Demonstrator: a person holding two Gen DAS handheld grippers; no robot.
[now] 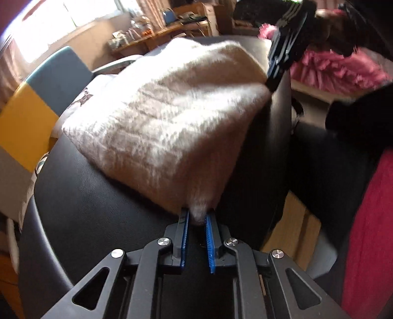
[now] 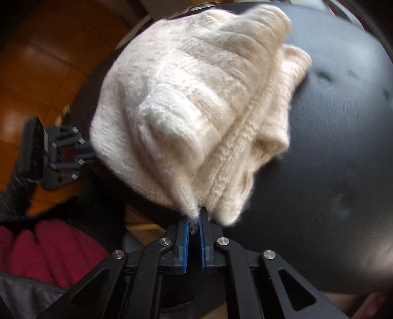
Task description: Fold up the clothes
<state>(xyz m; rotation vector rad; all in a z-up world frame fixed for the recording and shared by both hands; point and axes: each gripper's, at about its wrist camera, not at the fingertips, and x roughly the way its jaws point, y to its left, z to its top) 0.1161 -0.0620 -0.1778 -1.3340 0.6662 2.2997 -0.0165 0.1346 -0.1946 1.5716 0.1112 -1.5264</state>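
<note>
- Behind the left gripper (image 1: 197,217) a lived-in room shows: a wooden desk (image 1: 157,34) with clutter far ahead, a bright window (image 1: 49,22) to its left, pink ruffled cloth (image 1: 339,68) far to the right.
- Left wrist view: the blue pads (image 1: 184,235) stand nearly closed and pinch a corner of the cream knitted sweater (image 1: 172,115). The sweater spreads away from the jaws over a black leather seat (image 1: 98,211).
- At the far right corner of the sweater the right gripper (image 1: 271,86) meets the cloth; its jaws are too blurred there to judge.
- Right wrist view: the right gripper (image 2: 195,219) is almost shut, with a thin tuft of wool between its pads. Just ahead the sweater (image 2: 196,103) lies in bunched layers, with a ribbed band running away from the jaws.
- Far to the left, the left gripper (image 2: 84,153) touches the other corner of the same edge.
- Advice for this step: both corners seem held, so lift them together and at equal height. Keep the edge stretched between the tongs, because the fluffy knit may slip from such a small bite. Carry it forward over the pile and lay it down flat before opening.
</note>
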